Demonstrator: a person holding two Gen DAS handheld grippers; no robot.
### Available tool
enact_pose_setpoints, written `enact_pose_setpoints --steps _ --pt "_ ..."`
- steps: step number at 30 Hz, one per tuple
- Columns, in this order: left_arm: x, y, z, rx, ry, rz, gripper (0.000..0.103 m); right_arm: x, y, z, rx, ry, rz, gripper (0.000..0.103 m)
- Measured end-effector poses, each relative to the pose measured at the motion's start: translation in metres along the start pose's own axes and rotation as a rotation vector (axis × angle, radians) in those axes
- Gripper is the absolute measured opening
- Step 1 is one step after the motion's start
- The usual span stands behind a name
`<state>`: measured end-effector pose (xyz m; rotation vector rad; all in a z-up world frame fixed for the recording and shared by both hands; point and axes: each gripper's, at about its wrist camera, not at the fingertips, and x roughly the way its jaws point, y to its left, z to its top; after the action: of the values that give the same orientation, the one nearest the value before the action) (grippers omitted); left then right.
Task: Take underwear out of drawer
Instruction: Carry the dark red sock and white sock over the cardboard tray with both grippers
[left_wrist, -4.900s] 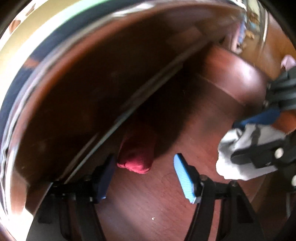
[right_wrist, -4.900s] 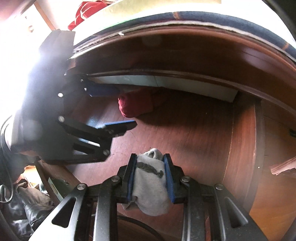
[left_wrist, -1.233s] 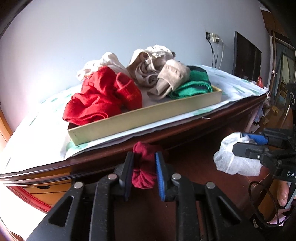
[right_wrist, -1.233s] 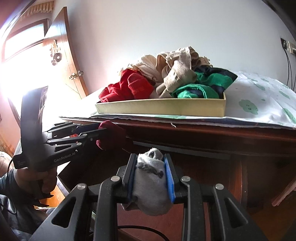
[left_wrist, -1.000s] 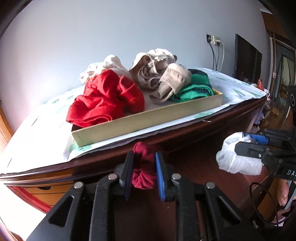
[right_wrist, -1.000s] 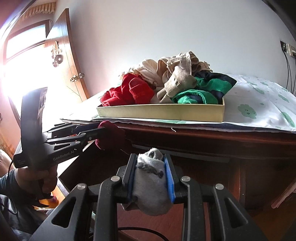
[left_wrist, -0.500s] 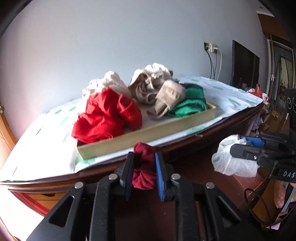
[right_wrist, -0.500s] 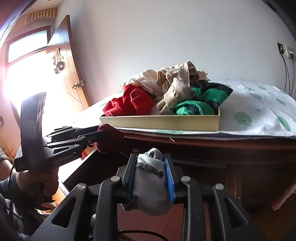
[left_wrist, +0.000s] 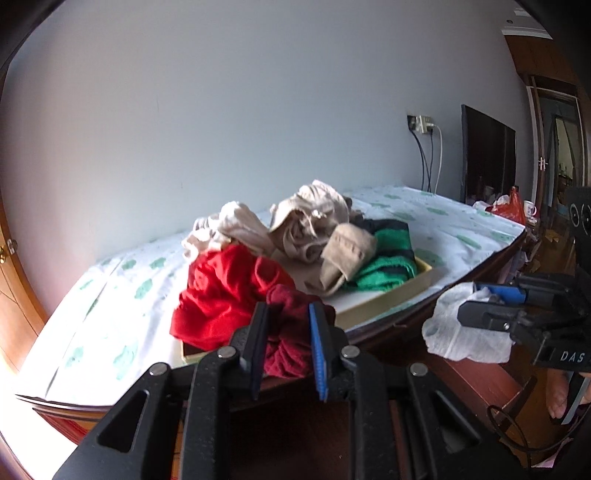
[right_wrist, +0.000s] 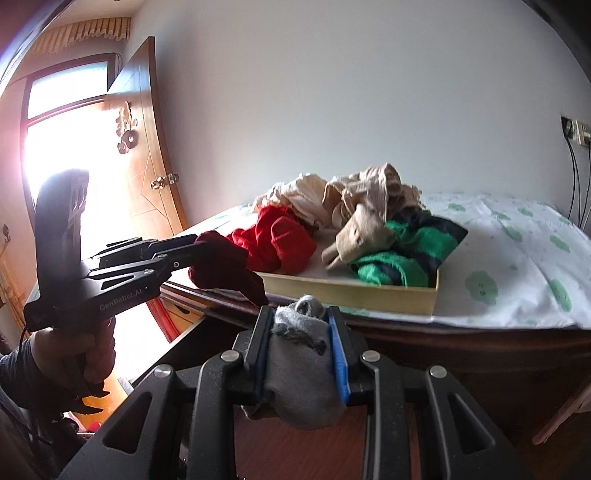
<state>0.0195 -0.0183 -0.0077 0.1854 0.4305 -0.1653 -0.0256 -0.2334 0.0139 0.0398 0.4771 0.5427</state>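
Both grippers risen above drawer level, left gripper (left_wrist: 286, 345) clamped on maroon bundle (left_wrist: 291, 332), right gripper (right_wrist: 299, 349) clamped on grey bundle (right_wrist: 301, 360), each bundle's long axis running 12 to 6, tray (right_wrist: 354, 293) at 12 o'clock.

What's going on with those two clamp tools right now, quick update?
Left gripper shut on dark red underwear. Right gripper shut on grey underwear. Both raised before the yellow tray of piled clothes; nothing in the way.
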Motion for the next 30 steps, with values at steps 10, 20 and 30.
enact_pose_setpoints --steps 10,20,30 --pt "-0.001 0.005 0.026 0.014 -0.053 0.019 0.019 -0.002 0.0 0.026 -0.036 -0.04 -0.017 0.031" --pt "0.001 0.007 0.038 0.023 -0.082 0.032 0.019 0.0 -0.002 0.044 -0.047 -0.071 -0.024 0.031" --pt "0.013 0.014 0.054 0.023 -0.104 0.048 0.019 0.009 -0.011 0.065 -0.055 -0.087 -0.037 0.031"
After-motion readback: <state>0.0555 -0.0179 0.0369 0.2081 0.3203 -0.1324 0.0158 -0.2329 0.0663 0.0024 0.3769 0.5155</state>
